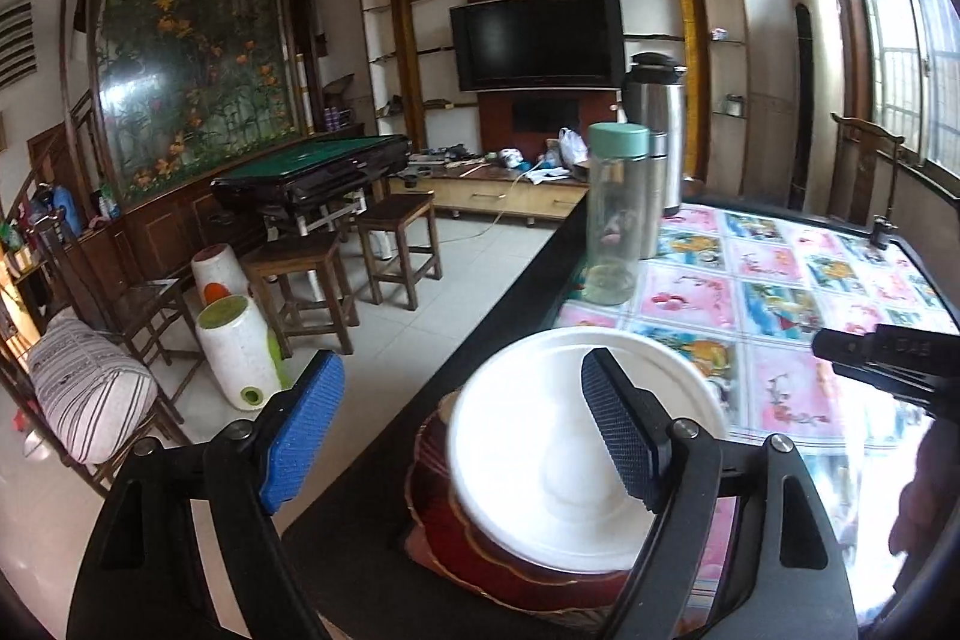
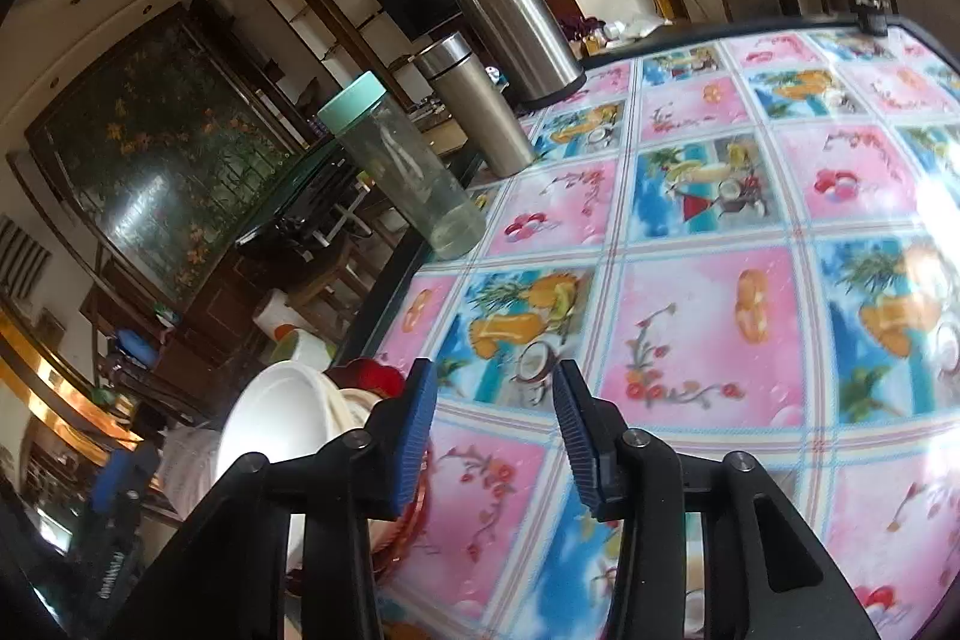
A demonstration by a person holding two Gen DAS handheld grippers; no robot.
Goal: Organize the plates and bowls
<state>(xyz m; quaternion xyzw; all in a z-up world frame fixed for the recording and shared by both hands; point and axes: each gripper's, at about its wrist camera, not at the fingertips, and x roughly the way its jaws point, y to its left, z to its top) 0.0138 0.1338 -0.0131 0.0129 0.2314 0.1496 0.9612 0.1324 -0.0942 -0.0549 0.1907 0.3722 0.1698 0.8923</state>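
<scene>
A white bowl (image 1: 540,454) sits on top of a stack of dark red plates (image 1: 474,544) at the table's near left corner. My left gripper (image 1: 462,370) hangs over it, open wide. Its right finger (image 1: 618,430) is above the bowl's inside and its left finger (image 1: 306,436) is out past the rim, over the floor. In the right wrist view the white bowl (image 2: 276,418) and a red plate's edge (image 2: 372,376) lie at the lower left. My right gripper (image 2: 495,376) is open and empty above the tablecloth, to the right of the stack.
A flowered pink and blue tablecloth (image 2: 690,316) covers the table. A clear bottle with a teal lid (image 2: 408,172), a steel flask (image 2: 474,100) and a steel thermos (image 2: 510,16) stand along the left edge. Wooden stools (image 1: 300,280) stand on the floor beyond the table's dark edge (image 1: 510,292).
</scene>
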